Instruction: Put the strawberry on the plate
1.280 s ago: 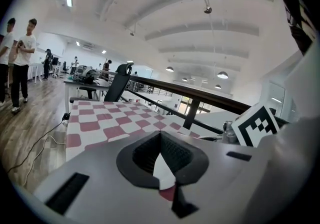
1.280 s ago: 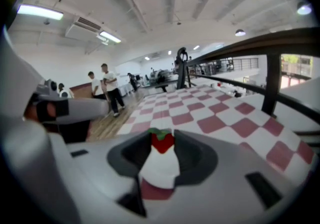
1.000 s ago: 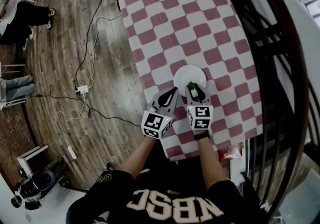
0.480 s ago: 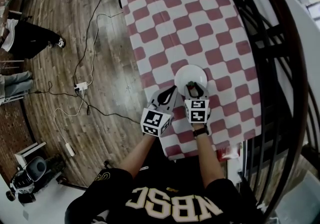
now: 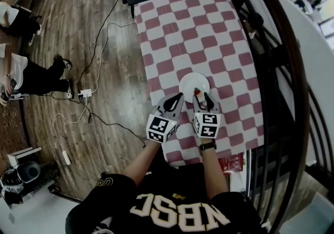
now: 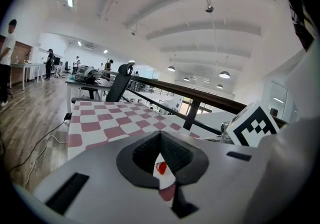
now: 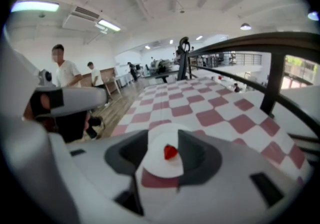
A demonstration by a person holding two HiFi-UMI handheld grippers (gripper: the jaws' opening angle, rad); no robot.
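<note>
While the head view gives only a red speck, the right gripper view shows the strawberry (image 7: 170, 152) lying free on the plate (image 7: 159, 170) between the opening jaws of the right gripper (image 7: 164, 138), its pointing unreadable. On the left gripper (image 6: 160, 135) the jaws meet.

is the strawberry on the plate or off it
On it. The strawberry rests on the white plate, and the right gripper's jaws are opening, clear of it on both sides.

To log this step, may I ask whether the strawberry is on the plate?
Yes: the right gripper view shows the strawberry lying on the white plate.
</note>
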